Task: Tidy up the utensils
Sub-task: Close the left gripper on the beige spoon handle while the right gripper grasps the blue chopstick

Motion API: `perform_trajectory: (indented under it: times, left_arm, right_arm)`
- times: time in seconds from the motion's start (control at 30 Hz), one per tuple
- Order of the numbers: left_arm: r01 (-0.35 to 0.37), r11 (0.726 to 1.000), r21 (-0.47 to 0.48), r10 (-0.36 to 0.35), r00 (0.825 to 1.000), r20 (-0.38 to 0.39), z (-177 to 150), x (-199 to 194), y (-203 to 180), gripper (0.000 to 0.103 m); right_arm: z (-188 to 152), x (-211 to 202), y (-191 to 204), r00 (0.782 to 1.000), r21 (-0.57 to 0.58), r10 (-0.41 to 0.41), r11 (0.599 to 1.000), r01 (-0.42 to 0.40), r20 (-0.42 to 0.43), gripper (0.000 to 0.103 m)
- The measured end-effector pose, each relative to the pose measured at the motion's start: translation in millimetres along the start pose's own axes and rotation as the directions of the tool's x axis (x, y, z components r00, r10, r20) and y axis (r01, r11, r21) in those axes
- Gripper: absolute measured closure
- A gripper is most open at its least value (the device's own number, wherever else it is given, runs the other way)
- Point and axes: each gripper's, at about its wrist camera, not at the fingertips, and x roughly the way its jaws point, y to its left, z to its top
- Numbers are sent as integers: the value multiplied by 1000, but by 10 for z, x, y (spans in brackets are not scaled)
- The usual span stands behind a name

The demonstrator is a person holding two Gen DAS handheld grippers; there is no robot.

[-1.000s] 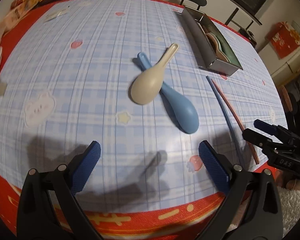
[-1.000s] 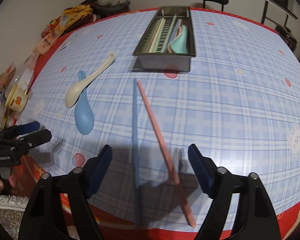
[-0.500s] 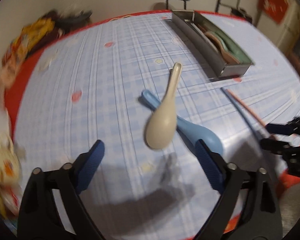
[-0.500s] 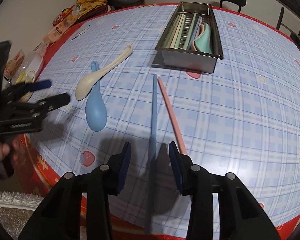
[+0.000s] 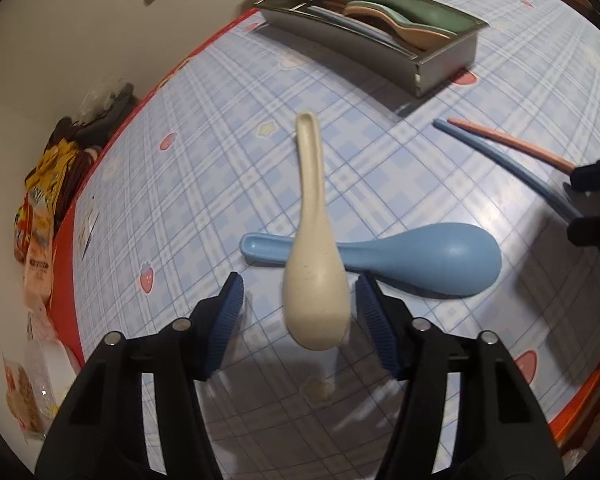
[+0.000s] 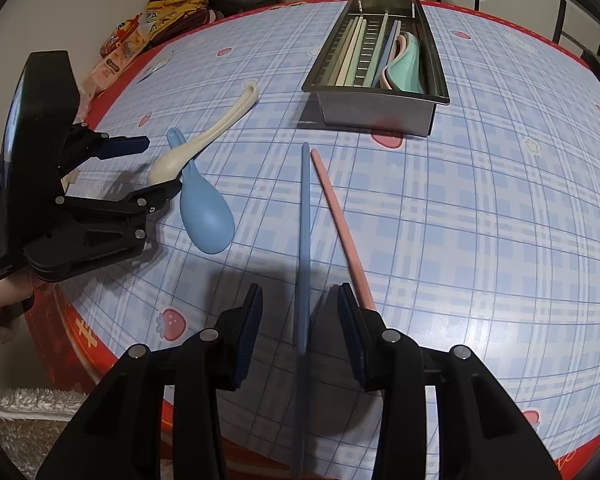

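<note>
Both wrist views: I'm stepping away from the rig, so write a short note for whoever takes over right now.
Left tongs: closing around the bowl of the cream spoon, pads not yet touching it. That spoon lies across the blue spoon.
Right tongs: part open, straddling the blue chopstick, no grip visible; the pink chopstick lies beside it.
Done: the metal tray already holds chopsticks and spoons.
Left: both spoons and both chopsticks on the table go into the tray.
</note>
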Motion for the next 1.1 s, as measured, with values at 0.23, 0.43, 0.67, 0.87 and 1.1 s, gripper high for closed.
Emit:
perform_trajectory:
  times: [0.23,0.43,0.67,0.87,1.1]
  left_arm:
    - [193,969,-157,-191,981,32,-47,-77,176,70]
    - [478,626,-616,-486,857,171,-369,79,736,70]
    - [537,329,-777,-565,771,294,-671,200,908,71]
    - [494,257,-831,-564,775,286,-812,297,990,72]
    - [468,306,-829,-549,798,248,-887,307,1046,83]
  right_arm:
    - [4,4,-1,1000,5,6,1000,-6,1,65]
    - [1,2,-13,1000,11,8,1000,-8,0,65]
    - [3,3,-14,1000,14,8,1000,-8,-2,65]
    - [-3,2,-16,1000,20,7,1000,-7,-3,65]
    - [-8,-9,-42,1000,25,7,1000,-7,-2,65]
